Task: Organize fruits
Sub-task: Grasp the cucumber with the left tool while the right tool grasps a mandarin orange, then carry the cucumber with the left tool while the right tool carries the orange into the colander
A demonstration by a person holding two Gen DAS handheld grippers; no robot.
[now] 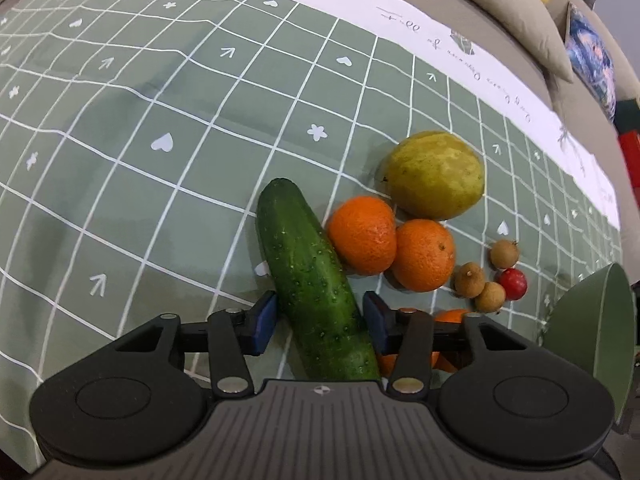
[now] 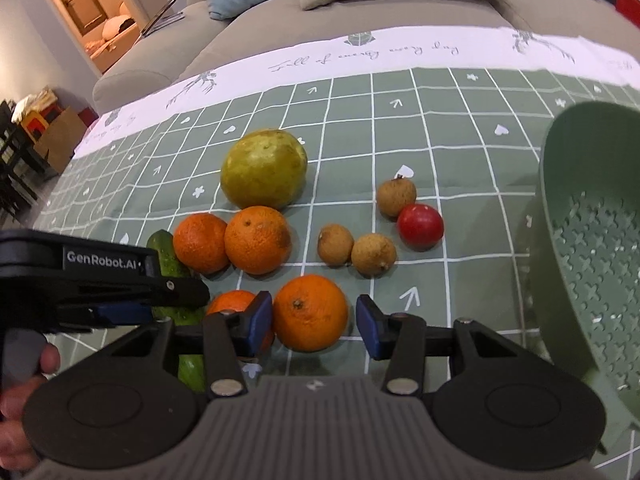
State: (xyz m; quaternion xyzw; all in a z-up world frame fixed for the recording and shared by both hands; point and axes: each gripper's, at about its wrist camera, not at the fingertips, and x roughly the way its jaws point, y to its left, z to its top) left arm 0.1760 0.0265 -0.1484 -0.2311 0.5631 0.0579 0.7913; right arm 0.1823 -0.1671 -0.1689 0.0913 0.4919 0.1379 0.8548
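My left gripper (image 1: 319, 322) is open, its blue pads on either side of a green cucumber (image 1: 312, 280) that lies on the green checked cloth. My right gripper (image 2: 314, 322) is open around an orange (image 2: 310, 312), with gaps on both sides. Beside it lies another orange (image 2: 230, 304), partly hidden by the left gripper (image 2: 120, 312). Further back sit two oranges (image 2: 258, 240), a yellow-green guava (image 2: 264, 168), three brown longans (image 2: 374, 254) and a small red fruit (image 2: 420, 226). The same fruits show in the left wrist view, with the oranges (image 1: 424, 256) right of the cucumber.
A green strainer basket (image 2: 592, 240) stands tilted at the right, its rim also in the left wrist view (image 1: 600, 328). A beige sofa (image 2: 360, 4) with cushions runs behind the table. The cloth's white border (image 2: 360, 52) marks the far edge.
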